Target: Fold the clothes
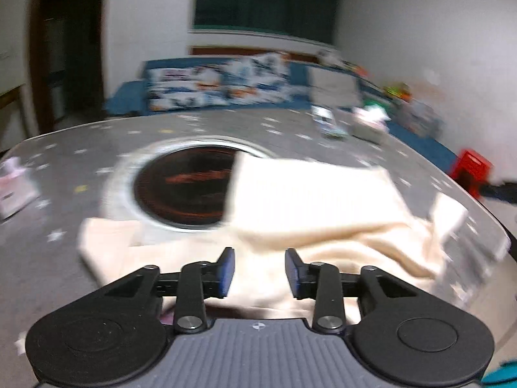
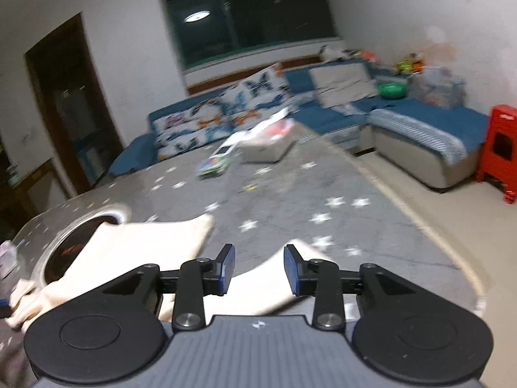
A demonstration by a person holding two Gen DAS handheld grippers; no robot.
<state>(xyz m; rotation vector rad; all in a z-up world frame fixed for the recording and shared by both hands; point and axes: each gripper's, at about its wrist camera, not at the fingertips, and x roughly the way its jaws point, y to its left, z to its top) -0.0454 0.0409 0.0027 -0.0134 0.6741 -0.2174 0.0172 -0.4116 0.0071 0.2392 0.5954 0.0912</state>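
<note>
A cream garment (image 1: 310, 207) lies crumpled on the grey star-patterned table (image 1: 194, 126), partly covering a round dark cooktop (image 1: 184, 187) set into it. My left gripper (image 1: 259, 270) hovers open just over the near part of the garment, with nothing between its fingers. In the right wrist view the same cream garment (image 2: 135, 242) spreads to the left, one corner (image 2: 278, 287) lying under my right gripper (image 2: 259, 270). That gripper is open too and holds nothing. Both views are motion-blurred.
A tissue box (image 2: 268, 148) and a small colourful pack (image 2: 215, 161) sit at the table's far end. A pink-white box (image 1: 14, 187) stands at the left edge. Beyond are a blue sofa (image 2: 404, 119) with patterned cushions and a red stool (image 2: 501, 148).
</note>
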